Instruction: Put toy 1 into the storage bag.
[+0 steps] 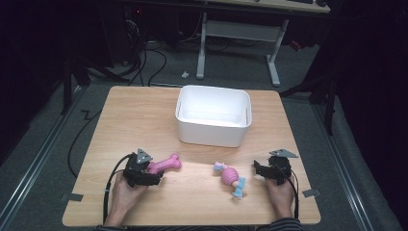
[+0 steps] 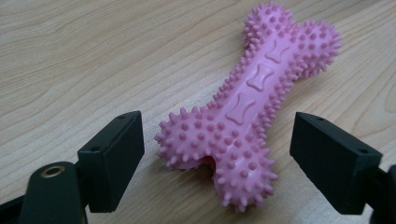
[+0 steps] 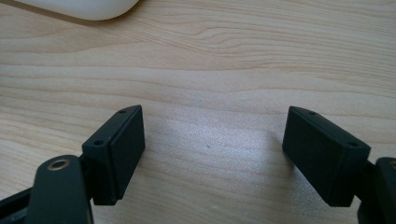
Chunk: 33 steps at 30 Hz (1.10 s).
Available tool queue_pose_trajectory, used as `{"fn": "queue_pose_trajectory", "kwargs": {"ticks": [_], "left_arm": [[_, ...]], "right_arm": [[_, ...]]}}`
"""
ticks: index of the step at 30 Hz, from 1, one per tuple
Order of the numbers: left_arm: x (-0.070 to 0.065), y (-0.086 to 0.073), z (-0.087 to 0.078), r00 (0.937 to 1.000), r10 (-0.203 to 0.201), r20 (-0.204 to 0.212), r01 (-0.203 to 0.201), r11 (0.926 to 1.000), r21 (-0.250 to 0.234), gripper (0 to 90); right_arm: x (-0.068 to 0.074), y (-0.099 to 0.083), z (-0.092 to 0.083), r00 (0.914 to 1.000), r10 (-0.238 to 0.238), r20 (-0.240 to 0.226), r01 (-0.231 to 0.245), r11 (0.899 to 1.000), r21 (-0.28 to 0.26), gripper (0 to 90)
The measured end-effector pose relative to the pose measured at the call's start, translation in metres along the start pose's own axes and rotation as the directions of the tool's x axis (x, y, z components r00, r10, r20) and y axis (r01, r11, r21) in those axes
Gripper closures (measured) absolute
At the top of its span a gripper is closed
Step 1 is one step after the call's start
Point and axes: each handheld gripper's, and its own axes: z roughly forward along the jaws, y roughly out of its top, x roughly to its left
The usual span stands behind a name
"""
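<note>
Pink spiked bone toy [image 2: 247, 112] on the table [image 1: 144, 115], near knob flanked by the wide-open, untouching left tongs [image 2: 217, 158], long axis slanting ahead-right toward the white bin [image 1: 213, 115]; right tongs [image 3: 212, 154] open, empty.

Hiding the near end of the pink bone toy [image 1: 166, 164] behind the left gripper [image 1: 150, 174] in the high view, so not telling there whether anything is touching it. Cutting off both black jaws at the bottom edge in the left gripper view. Cropping the white bin [image 3: 79, 7] to a sliver of rounded corner at the top edge in the right gripper view. Showing the small pink and blue toy [image 1: 231, 179] near the worktop's front edge too small for telling its shape or its parts. Cutting off the person's forearms at the bottom edge of the high view. Losing the room beyond the worktop's far edge in darkness.
</note>
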Motion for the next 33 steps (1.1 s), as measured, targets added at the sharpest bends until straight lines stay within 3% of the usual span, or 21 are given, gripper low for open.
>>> {"fn": "queue_pose_trajectory", "kwargs": {"ticks": [7, 15, 33], "left_arm": [[0.0013, -0.0007, 0.0037, 0.9999, -0.011, -0.001, 0.011, 0.9997, -0.024, 21.2], [-0.0018, -0.0007, 0.0088, 1.0000, 0.002, 0.000, -0.002, 0.9999, -0.011, 28.3], [-0.0009, -0.0007, 0.0074, 0.9999, 0.001, 0.011, -0.001, 1.0000, -0.009, 32.4]], "right_arm": [[0.0001, 0.0000, 0.0000, 1.0000, 0.001, 0.000, -0.001, 1.000, 0.000, 21.0], [0.0001, 0.0000, 0.0000, 1.0000, 0.001, 0.000, -0.001, 1.000, 0.000, 20.9], [0.0000, 0.0000, 0.0000, 1.0000, -0.002, -0.001, 0.002, 1.000, -0.001, 20.9]]}}
